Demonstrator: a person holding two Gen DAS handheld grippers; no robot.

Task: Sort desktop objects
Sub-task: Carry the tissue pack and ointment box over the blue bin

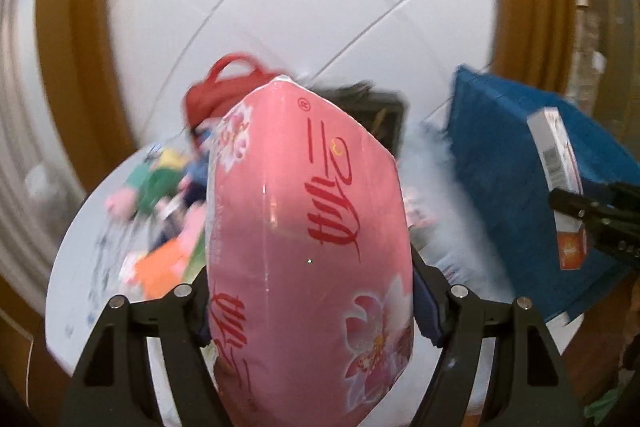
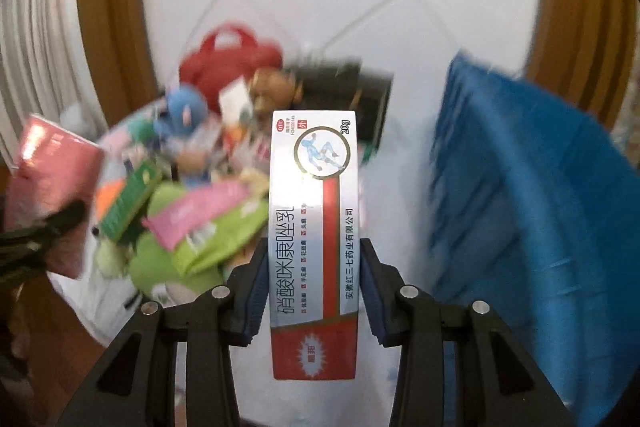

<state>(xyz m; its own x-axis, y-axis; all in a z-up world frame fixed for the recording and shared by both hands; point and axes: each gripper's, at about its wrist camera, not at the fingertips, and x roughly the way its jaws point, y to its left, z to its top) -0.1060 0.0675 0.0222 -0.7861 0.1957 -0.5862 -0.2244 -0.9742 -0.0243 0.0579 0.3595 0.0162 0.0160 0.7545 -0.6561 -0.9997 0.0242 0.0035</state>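
Observation:
My left gripper (image 1: 310,301) is shut on a pink tissue pack (image 1: 308,227) with red lettering and a flower print, lifted above the table. My right gripper (image 2: 314,291) is shut on a white and red ointment box (image 2: 314,227), held upright. In the left wrist view the ointment box (image 1: 558,163) shows at the right edge with the right gripper's black fingers (image 1: 600,219) on it. The right wrist view has the tissue pack (image 2: 52,179) at its left edge. Below lies a blurred pile of packets and toys (image 2: 192,195) on the white round table (image 2: 100,303).
A blue fabric bin (image 2: 532,195) stands at the right of the table. A red bag (image 2: 228,59) and a black box (image 2: 360,95) sit at the far side of the pile. White floor tiles and brown wooden frames lie beyond.

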